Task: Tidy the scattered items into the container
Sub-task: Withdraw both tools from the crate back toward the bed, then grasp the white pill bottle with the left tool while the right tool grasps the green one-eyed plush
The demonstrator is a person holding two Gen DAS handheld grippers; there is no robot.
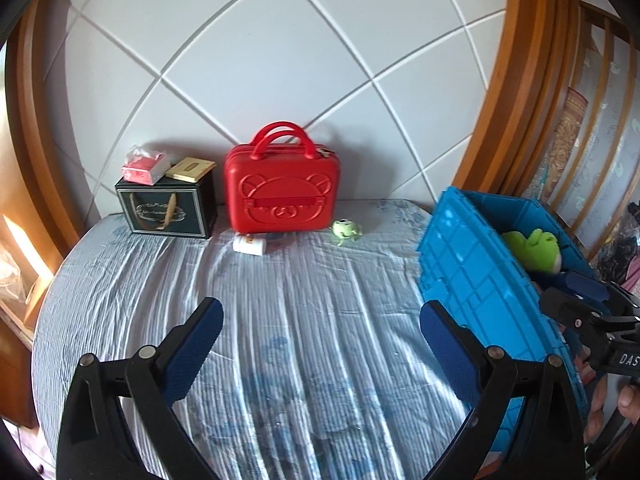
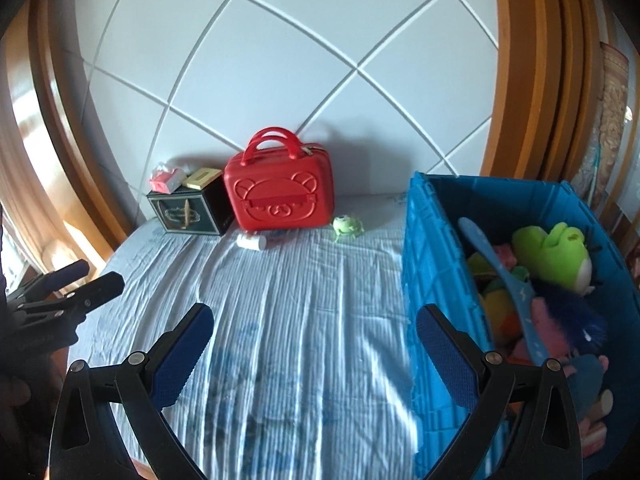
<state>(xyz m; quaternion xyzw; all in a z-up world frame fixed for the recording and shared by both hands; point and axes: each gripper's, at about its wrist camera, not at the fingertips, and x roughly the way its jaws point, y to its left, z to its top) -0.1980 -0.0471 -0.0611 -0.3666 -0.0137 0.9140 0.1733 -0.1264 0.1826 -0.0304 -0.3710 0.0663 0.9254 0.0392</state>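
Observation:
A blue plastic crate [image 1: 472,276] [image 2: 436,264] stands on the right of the bed. It holds a green frog plush [image 2: 556,256] [image 1: 532,248], a blue brush [image 2: 504,284] and several other soft toys. A small green one-eyed plush [image 1: 346,231] [image 2: 347,227] and a white bottle [image 1: 250,245] [image 2: 251,241] lie on the sheet in front of a red bear-face case [image 1: 282,190] [image 2: 280,188]. My left gripper [image 1: 320,320] is open and empty over the sheet. My right gripper [image 2: 314,324] is open and empty, its right finger by the crate's near wall.
A dark gift box [image 1: 168,208] [image 2: 188,212] stands left of the red case, with a tissue pack [image 1: 144,168] and a tan box [image 1: 190,170] on top. A white padded headboard [image 1: 280,60] stands behind. Wooden frames flank both sides.

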